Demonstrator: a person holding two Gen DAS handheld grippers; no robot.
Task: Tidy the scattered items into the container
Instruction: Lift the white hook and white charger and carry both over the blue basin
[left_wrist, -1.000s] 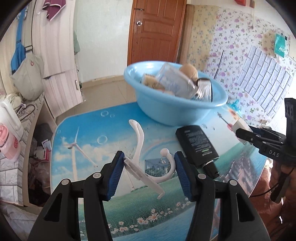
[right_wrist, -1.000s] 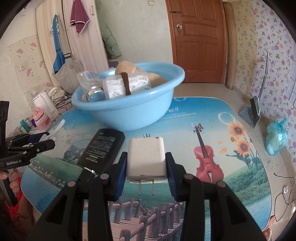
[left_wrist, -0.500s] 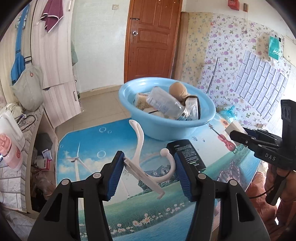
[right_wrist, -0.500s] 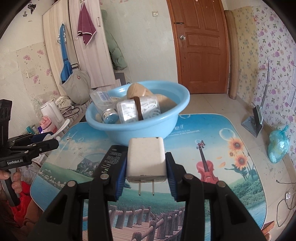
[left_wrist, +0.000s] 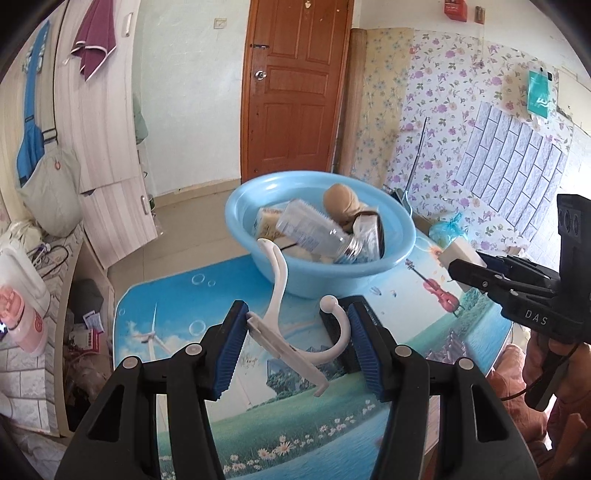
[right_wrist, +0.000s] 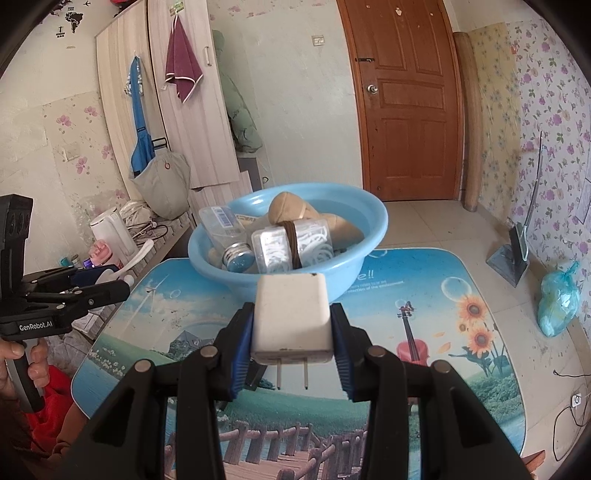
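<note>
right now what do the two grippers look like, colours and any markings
Both are black plastic handheld tools with two angled fingers, silver pivot bolts and ribbed blue pads. The left gripper carries white "GenRobot.AI" lettering on its side, the right gripper white "DAS" lettering. Each has a black pistol-style handle and a boxy black camera block on top. Red clothing shows below the handles.

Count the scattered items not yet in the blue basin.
3: the white hook held by the left gripper, the white charger held by the right gripper, and the black tube lying on the table. Others may be hidden behind the fingers.
</note>
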